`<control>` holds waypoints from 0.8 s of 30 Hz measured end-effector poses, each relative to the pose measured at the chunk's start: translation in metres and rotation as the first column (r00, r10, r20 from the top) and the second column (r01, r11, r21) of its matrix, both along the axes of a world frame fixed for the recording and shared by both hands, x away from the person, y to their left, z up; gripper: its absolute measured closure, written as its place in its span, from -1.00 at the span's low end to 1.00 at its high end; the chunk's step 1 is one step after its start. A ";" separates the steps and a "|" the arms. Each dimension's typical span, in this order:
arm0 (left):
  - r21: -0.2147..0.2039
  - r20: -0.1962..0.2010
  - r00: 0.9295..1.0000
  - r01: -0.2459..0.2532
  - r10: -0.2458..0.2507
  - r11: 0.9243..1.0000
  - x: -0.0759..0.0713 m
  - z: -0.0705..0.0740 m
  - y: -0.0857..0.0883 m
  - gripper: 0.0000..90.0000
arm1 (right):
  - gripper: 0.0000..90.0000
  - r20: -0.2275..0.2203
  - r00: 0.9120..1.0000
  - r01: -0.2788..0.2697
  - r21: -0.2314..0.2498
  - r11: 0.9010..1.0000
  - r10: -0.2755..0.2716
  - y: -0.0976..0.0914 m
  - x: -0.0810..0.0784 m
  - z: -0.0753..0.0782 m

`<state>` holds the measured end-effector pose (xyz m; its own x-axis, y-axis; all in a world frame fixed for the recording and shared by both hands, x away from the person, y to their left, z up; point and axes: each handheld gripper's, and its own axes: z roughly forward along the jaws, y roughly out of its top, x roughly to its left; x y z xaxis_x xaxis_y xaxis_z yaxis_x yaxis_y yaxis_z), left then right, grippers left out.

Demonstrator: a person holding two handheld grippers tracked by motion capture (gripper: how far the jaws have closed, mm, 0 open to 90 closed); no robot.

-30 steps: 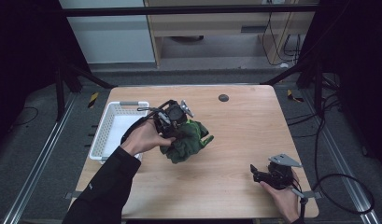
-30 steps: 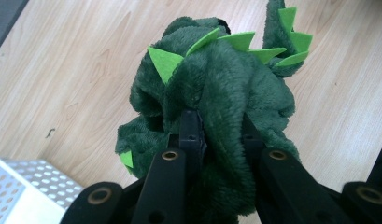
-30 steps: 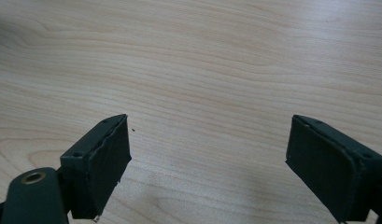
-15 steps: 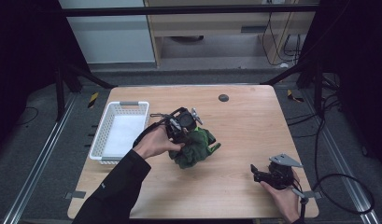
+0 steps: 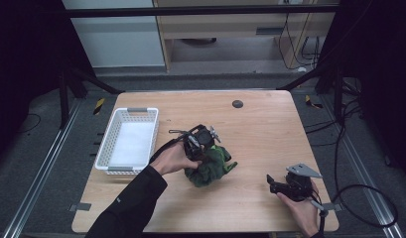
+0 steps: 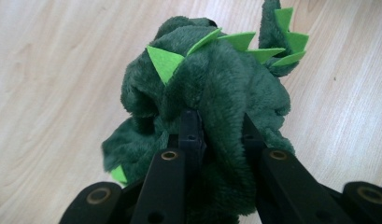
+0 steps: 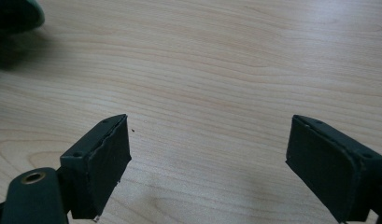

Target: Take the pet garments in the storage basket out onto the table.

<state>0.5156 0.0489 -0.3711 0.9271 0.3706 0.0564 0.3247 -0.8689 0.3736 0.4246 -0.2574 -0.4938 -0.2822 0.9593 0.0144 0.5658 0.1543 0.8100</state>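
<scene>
Across the middle of the high view I've got the wooden table [image 5: 260, 124], bare for the most part. Next biggest is the white basket [image 5: 127, 141] on its left side, looks like nothing's in it, though I can't see down past the near wall.

Then the green plush dinosaur [image 5: 210, 166], sitting roughly mid-table, a bit right of the basket and apart from it. It's scrunched up, so I honestly can't make out head from legs. In the left gripper view the plush [image 6: 212, 93] shows lime felt spikes along a ridge and a tail tip cut off at the top edge.

My left gripper [image 5: 200, 141] is clamped on that plush, jaws pinched into the fur with a fold between them; the jaw tips are buried, so I can't see how deep the bite goes. My hand [image 5: 173, 158] covers part of the toy from above.

My right gripper [image 5: 285, 186] sits low near the table's front right corner, well apart from the toy. Its jaws are spread wide with nothing but bare wood between them
</scene>
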 end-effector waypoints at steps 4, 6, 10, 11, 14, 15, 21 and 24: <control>-0.002 -0.010 1.000 0.009 -0.009 1.000 -0.002 -0.008 -0.002 0.69 | -0.70 0.000 1.000 0.000 -0.001 1.000 0.000 0.000 0.000 0.000; 0.004 -0.011 1.000 0.010 -0.010 1.000 -0.002 -0.012 -0.004 0.69 | -0.70 0.000 1.000 -0.001 -0.002 1.000 0.001 0.000 0.000 0.000; 0.000 -0.022 1.000 0.016 -0.016 1.000 -0.002 -0.019 -0.006 0.66 | -0.70 0.002 1.000 -0.001 -0.001 1.000 0.001 0.000 0.000 0.000; 0.000 -0.026 0.999 0.022 -0.022 1.000 -0.003 -0.023 -0.007 0.63 | -0.70 0.003 1.000 0.000 -0.002 1.000 0.000 0.000 0.000 0.000; -0.001 -0.030 0.999 0.023 -0.023 1.000 -0.003 -0.027 -0.007 0.58 | -0.70 0.002 1.000 -0.001 0.000 1.000 0.001 0.000 0.000 0.000; 0.001 -0.034 0.999 0.027 -0.027 1.000 -0.003 -0.029 -0.008 0.56 | -0.70 0.001 1.000 -0.001 0.004 1.000 0.001 0.001 0.000 0.000; -0.022 -0.035 0.999 0.034 -0.035 0.999 -0.005 -0.032 -0.008 0.31 | -0.70 0.002 1.000 -0.002 0.000 1.000 0.002 0.000 0.000 0.000; -0.031 -0.038 0.998 0.042 -0.043 0.999 -0.006 -0.031 -0.008 0.15 | -0.70 0.002 1.000 -0.002 -0.001 1.000 0.002 0.000 0.000 0.000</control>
<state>0.5096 0.0413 -0.4024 0.9434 0.3315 0.0102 0.3019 -0.8710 0.3875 0.4245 -0.2570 -0.4936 -0.2844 0.9586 0.0132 0.5638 0.1561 0.8111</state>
